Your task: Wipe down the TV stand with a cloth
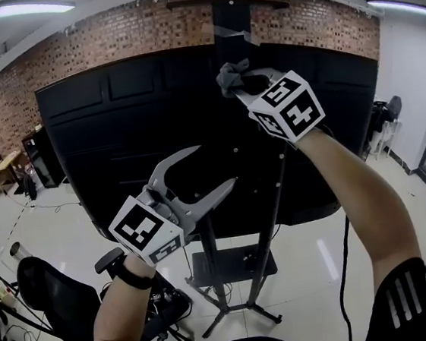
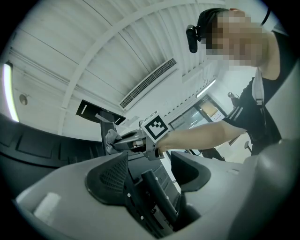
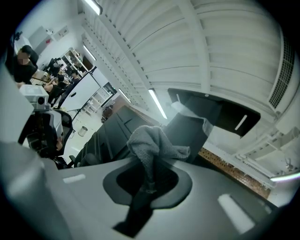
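Left gripper [image 1: 214, 166] open and empty; right gripper [image 1: 241, 85] clamped on the cloth [image 1: 230, 74] up by the TV stand [image 1: 231, 20].
We had the left one low, in front of the TV's black back panel [image 1: 109, 132], jaws wide apart with nothing between them. The right one was up at the panel's top edge, jaws closed tight on the bunched grey cloth, most of it sticking out past the tips. We saw the cloth just beside the stand's dark upright post; we couldn't confirm contact from any view.
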Action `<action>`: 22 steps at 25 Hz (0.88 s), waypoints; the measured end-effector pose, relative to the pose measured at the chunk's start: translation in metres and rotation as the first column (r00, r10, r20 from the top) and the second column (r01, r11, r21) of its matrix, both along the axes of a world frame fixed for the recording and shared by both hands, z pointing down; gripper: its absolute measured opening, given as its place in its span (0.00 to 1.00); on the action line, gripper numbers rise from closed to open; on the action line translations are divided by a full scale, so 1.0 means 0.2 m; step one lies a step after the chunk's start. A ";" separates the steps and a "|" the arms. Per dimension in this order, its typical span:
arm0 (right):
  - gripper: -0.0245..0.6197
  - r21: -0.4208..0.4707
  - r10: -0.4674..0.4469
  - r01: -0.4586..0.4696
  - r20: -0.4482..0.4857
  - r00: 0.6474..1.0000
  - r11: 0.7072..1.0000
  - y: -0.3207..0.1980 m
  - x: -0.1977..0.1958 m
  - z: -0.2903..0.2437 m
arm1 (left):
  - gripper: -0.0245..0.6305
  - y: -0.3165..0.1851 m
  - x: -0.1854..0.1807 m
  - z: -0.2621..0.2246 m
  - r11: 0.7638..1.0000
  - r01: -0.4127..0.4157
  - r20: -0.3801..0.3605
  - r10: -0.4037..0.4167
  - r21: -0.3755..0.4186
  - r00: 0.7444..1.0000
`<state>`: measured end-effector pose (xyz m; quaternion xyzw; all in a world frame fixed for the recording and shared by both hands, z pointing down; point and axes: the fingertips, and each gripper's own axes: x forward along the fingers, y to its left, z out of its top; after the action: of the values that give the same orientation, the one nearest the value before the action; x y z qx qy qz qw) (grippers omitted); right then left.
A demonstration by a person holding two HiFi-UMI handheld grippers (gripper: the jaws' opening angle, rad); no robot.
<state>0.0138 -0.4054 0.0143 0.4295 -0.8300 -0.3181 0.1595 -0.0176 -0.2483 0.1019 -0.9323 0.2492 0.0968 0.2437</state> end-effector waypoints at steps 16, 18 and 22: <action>0.09 0.004 0.121 -0.127 -0.333 0.935 0.992 -0.01 -0.08 0.64 | 0.51 0.00 -0.04 0.31 0.994 0.019 -0.011 -0.020 -0.107 1.000; 0.09 0.039 0.150 -0.147 -0.406 0.901 0.988 -0.01 -0.10 0.69 | 0.51 0.00 -0.05 0.34 0.993 0.018 -0.015 -0.020 -0.119 1.000; 0.09 0.011 0.171 -0.191 -0.504 0.847 0.981 -0.01 -0.10 0.86 | 0.51 0.02 -0.06 0.41 0.991 0.012 -0.022 -0.015 -0.136 1.000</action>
<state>-0.0071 -0.4081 0.1870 0.4049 -0.7218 -0.3861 0.4076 -0.0305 -0.2443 0.1847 -0.9438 0.2644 0.0887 0.1775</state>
